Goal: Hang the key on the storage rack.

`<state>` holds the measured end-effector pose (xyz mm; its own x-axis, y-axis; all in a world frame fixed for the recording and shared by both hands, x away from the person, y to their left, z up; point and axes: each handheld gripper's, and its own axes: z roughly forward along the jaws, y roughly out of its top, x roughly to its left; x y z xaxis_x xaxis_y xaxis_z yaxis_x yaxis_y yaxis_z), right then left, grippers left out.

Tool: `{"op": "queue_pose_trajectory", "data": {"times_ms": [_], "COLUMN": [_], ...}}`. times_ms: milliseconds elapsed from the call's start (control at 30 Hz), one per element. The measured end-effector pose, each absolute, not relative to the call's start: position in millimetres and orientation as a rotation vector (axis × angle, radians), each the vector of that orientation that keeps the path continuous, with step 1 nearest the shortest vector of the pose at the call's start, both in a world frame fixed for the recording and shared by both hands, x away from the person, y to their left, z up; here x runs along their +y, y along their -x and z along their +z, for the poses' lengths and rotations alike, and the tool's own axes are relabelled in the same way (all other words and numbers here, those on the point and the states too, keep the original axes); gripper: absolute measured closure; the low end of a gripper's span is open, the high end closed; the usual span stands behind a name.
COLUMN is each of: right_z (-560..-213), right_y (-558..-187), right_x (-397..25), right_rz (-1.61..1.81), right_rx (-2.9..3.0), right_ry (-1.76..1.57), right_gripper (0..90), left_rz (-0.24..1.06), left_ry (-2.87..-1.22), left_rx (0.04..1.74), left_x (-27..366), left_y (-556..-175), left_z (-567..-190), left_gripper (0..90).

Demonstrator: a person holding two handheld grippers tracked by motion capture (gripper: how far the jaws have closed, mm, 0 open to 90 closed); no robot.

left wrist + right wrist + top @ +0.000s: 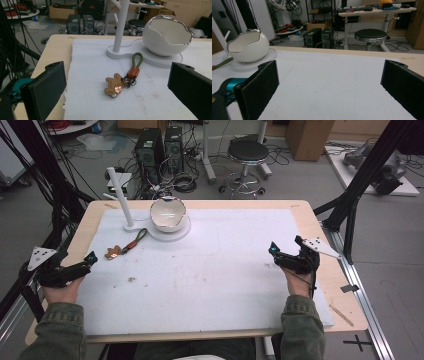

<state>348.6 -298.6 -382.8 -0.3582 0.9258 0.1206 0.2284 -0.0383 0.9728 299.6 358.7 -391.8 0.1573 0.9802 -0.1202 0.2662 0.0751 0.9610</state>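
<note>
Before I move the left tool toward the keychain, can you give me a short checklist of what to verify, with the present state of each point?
1. Left tool open, holding nothing: ok.
2. Right tool open, holding nothing: ok.
3. Keychain lies flat on the white mat, free of the bowl: ok.
4. Keychain centred between the left tool's jaws in the left gripper view: ok.
5. Green loop touches the white stand base: cannot tell.
6. Right tool far from the keychain in the high view: ok.
</note>
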Motion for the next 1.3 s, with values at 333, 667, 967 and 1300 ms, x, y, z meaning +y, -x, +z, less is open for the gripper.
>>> {"op": "queue_pose_trajectory", "data": {"times_ms": [333, 667, 967, 1300], "right_z": [-388.2, -391.5, -393.1, -394.0], "right_y": [-345.4, -343.8, -344.1, -344.9], "right_x": [-294.2, -293.0, -293.9, -291.6], "right_rz": [1.419, 1.417, 1.408, 1.393], "right_rx": [1.631, 1.632, 1.630, 1.637], "right_ry": [-1.207, -1.197, -1.195, -1.184], "right_gripper": [0.6, 0.6, 0.6, 0.6], "left_rz": [0.834, 0.825, 0.771, 0.768], "left_ry": [-1.393, -1.451, -1.490, -1.553], "left_rx": [1.315, 1.320, 1.333, 1.300], "left_x": [359.7, 357.6, 351.7, 350.6], "left_y": [-298.4, -297.5, -302.0, -312.8], "left_z": [-393.1, -395.7, -389.3, -372.4], "left_gripper": [2.1, 2.2, 2.2, 2.2]}}
